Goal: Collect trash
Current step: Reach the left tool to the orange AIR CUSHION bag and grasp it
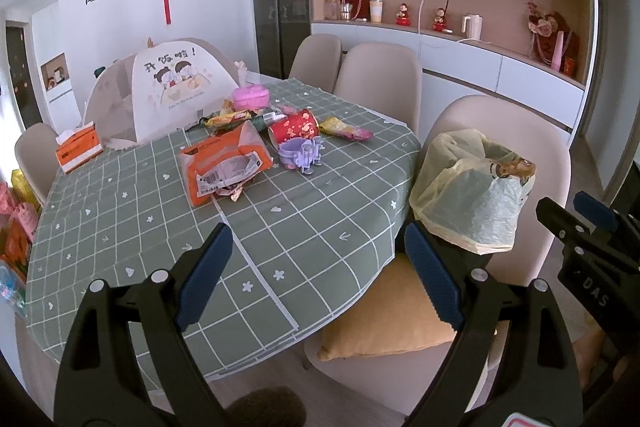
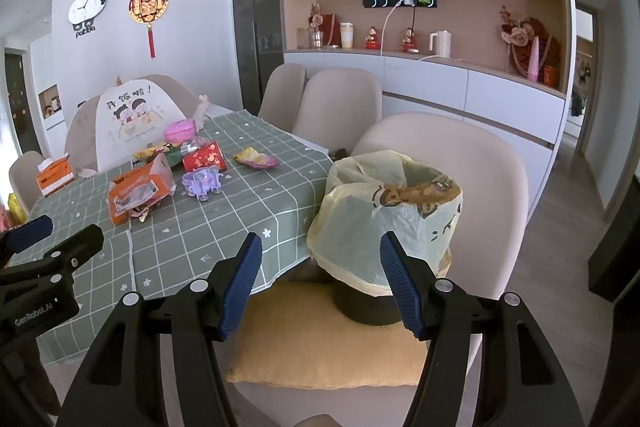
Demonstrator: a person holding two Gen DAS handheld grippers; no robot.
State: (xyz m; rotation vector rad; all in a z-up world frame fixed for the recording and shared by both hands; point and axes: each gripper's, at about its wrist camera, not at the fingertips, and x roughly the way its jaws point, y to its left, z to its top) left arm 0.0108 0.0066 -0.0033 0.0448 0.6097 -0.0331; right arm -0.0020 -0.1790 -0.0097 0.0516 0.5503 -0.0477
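Observation:
Trash lies in a cluster mid-table: a torn orange tissue pack [image 1: 222,163] [image 2: 138,189], a red paper cup [image 1: 294,127] [image 2: 203,157] on its side, a yellow-pink snack wrapper [image 1: 346,129] [image 2: 255,158], and more wrappers [image 1: 230,118] behind. A purple toy [image 1: 300,153] [image 2: 202,183] sits beside the cup. A bin with a yellow liner bag [image 1: 470,187] [image 2: 386,211] stands on a chair cushion [image 2: 328,339]. My left gripper [image 1: 318,273] is open and empty over the table's near edge. My right gripper [image 2: 320,279] is open and empty, just before the bin.
The table has a green checked cloth [image 1: 280,227]. A mesh food cover [image 1: 176,87], a pink box [image 1: 250,97] and an orange tissue box [image 1: 78,147] stand at the back. Beige chairs [image 1: 378,79] line the right side. Shelves and cabinets [image 1: 460,47] are behind.

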